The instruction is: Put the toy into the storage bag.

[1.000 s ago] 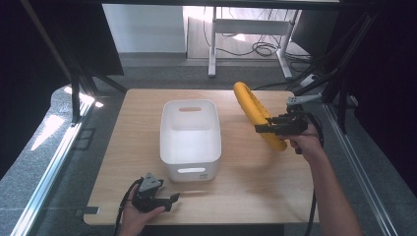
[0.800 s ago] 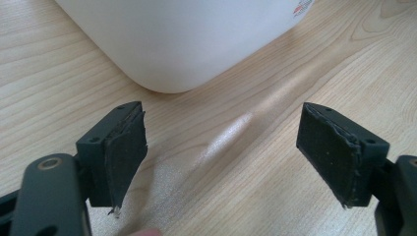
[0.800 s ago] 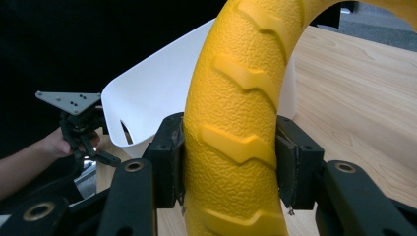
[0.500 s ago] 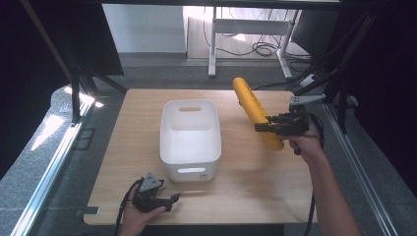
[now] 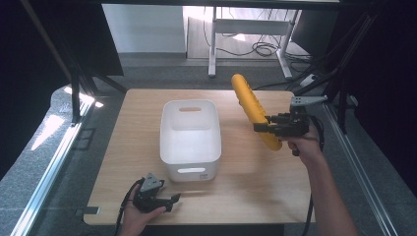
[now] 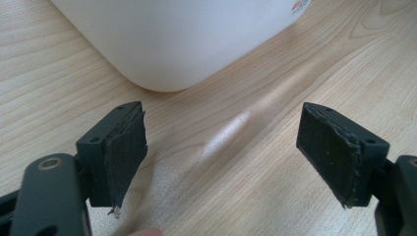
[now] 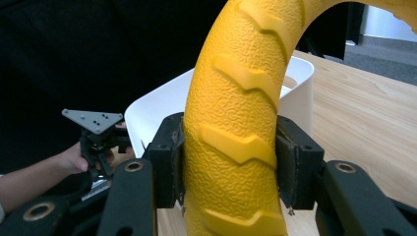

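Between right tongs, unlabelled yellow toy

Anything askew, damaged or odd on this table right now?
Nothing stands out. The white bin sits upright and intact on the table; the right gripper holds the yellow ridged piece firmly, and the left gripper rests open near the bin.

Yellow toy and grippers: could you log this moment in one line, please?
right gripper: shut on yellow toy | left gripper: open | white bin: empty
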The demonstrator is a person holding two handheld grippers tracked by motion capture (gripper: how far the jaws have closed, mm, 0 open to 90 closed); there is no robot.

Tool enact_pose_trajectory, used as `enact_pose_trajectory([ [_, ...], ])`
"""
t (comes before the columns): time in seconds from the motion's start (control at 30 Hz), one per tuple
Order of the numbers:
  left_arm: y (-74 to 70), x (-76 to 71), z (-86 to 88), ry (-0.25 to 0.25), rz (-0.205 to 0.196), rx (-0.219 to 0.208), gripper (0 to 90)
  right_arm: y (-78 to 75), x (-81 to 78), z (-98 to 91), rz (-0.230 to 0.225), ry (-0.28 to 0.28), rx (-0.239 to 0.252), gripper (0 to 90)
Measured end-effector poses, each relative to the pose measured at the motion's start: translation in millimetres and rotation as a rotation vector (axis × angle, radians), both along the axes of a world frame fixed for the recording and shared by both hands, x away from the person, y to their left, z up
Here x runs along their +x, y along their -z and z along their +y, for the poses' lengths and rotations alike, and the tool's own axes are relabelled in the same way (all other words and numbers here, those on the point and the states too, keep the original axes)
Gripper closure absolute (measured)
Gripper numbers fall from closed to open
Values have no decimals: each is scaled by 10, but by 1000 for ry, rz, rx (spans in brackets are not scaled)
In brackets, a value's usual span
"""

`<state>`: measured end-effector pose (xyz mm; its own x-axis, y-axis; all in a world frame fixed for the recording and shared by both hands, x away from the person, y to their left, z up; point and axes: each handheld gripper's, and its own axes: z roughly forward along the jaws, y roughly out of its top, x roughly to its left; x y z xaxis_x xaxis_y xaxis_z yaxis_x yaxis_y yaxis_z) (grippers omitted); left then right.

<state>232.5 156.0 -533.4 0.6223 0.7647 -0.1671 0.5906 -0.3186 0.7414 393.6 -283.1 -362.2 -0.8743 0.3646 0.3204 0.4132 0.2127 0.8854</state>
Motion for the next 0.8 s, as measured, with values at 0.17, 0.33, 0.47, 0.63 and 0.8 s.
enact_pose_trajectory([
  [0.17,-1,0,5,-2,-1,-1,191,-31,-27,36,-16,-6,16,520],
  [0.33,-2,1,12,-3,-3,-1,191,-54,-45,62,-23,-7,31,520],
  [0.47,0,1,9,-3,-2,1,191,-76,-51,88,-36,-2,48,520],
  [0.63,-1,1,13,-2,-2,1,192,-123,-58,123,-47,-8,62,520],
  [0.8,-1,0,13,-2,-1,2,191,-179,-86,160,-62,-15,68,520],
])
